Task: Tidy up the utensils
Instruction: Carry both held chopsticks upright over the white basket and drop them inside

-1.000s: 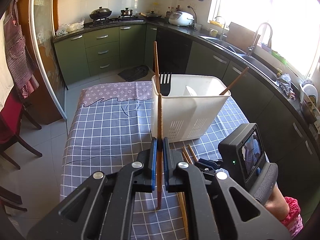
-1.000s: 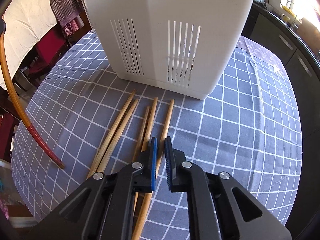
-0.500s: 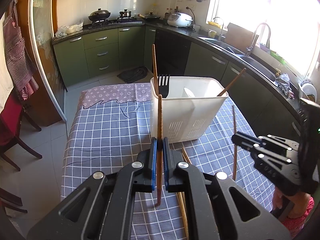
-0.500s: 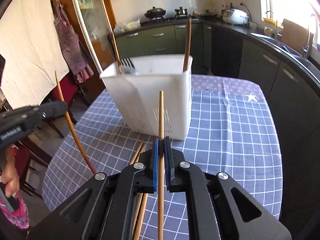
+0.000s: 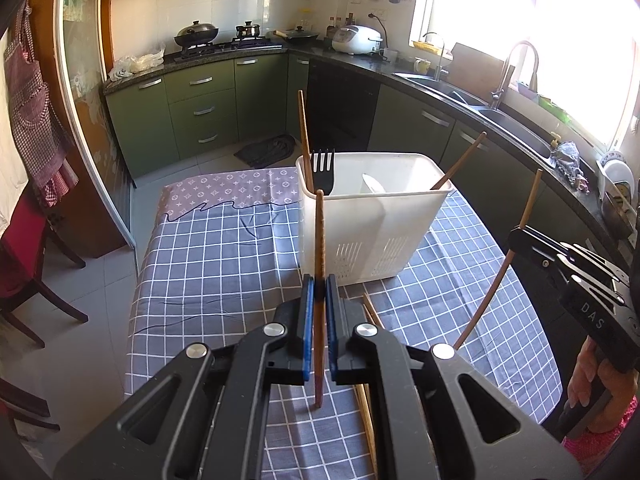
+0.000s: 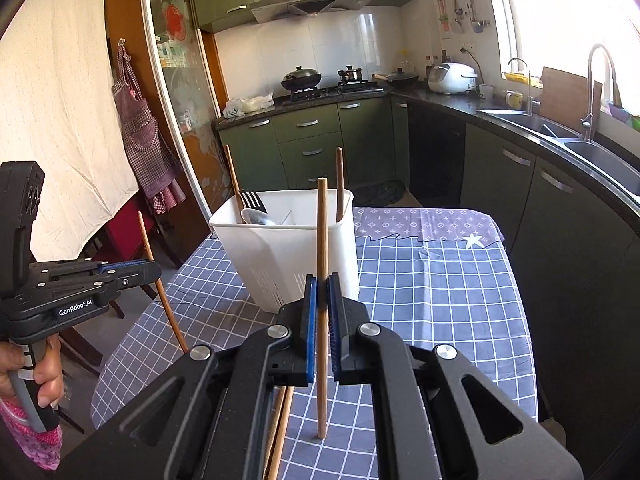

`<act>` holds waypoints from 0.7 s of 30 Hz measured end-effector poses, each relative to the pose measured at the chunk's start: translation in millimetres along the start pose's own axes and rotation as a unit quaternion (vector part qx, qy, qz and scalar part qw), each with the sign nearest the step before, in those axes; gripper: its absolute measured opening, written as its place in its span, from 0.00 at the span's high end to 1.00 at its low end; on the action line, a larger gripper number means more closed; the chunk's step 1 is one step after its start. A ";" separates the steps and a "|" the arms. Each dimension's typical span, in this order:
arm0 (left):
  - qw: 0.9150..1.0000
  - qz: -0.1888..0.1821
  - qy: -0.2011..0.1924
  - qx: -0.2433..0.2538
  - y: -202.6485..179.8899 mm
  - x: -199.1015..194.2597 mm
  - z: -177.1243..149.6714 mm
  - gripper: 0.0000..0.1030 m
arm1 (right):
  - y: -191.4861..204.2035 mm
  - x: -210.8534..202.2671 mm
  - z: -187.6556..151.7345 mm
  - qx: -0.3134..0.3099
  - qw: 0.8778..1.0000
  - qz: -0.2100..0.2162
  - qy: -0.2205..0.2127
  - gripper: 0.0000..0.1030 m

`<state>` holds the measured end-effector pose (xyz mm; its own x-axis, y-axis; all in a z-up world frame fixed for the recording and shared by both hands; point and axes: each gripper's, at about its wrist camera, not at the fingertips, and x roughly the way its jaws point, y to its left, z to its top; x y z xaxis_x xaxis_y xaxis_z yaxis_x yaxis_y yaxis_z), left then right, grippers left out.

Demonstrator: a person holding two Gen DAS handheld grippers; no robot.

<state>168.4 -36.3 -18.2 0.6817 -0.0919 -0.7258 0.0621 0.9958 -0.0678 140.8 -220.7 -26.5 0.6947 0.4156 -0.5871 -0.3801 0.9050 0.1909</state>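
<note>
A white slotted utensil caddy (image 5: 372, 216) (image 6: 288, 248) stands on the checked tablecloth, holding a black fork (image 5: 322, 168), a spoon (image 6: 256, 216) and two upright chopsticks. My left gripper (image 5: 317, 300) is shut on a dark brown chopstick (image 5: 319, 240), held upright in front of the caddy. My right gripper (image 6: 322, 304) is shut on a lighter wooden chopstick (image 6: 322, 232), also upright, above the table near the caddy. Each gripper shows in the other's view: the right gripper (image 5: 520, 234) at the right edge, the left gripper (image 6: 154, 270) at the left edge. More chopsticks (image 5: 366, 400) (image 6: 280, 420) lie on the cloth below.
The table (image 5: 208, 264) has a grey-blue checked cloth, with floor dropping off at its left edge. Dark wooden chairs (image 5: 24, 280) stand at the left. Green kitchen cabinets (image 6: 312, 140), a hob with pots and a sink counter (image 6: 560, 136) run behind and to the right.
My right gripper closed on a chopstick lying on the cloth and lifted it upright, well above the table. The left gripper kept still with its chopstick.
</note>
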 end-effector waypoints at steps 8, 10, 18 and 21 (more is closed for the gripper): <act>1.000 -0.002 0.000 0.005 -0.7 -0.9 -0.3 0.94 | 3.6 -2.0 0.9 -0.001 1.000 0.006 0.001 0.94; 1.000 -0.002 0.000 0.005 -0.6 -1.1 0.0 0.94 | 5.4 -1.8 2.1 -0.003 1.000 0.007 0.002 0.94; 1.000 -0.002 -0.003 0.008 -2.3 -4.0 1.0 0.94 | 14.4 -1.5 7.9 -0.011 1.000 0.011 0.002 0.94; 1.000 -0.003 -0.006 0.010 -2.9 -7.2 2.7 0.94 | 17.6 -2.6 11.3 -0.015 1.000 0.013 0.001 0.94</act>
<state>165.3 -38.5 -11.0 0.6900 -0.0981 -0.7172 0.0810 0.9950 -0.0581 139.2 -204.9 -12.7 0.6839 0.4381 -0.5834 -0.4157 0.8911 0.1819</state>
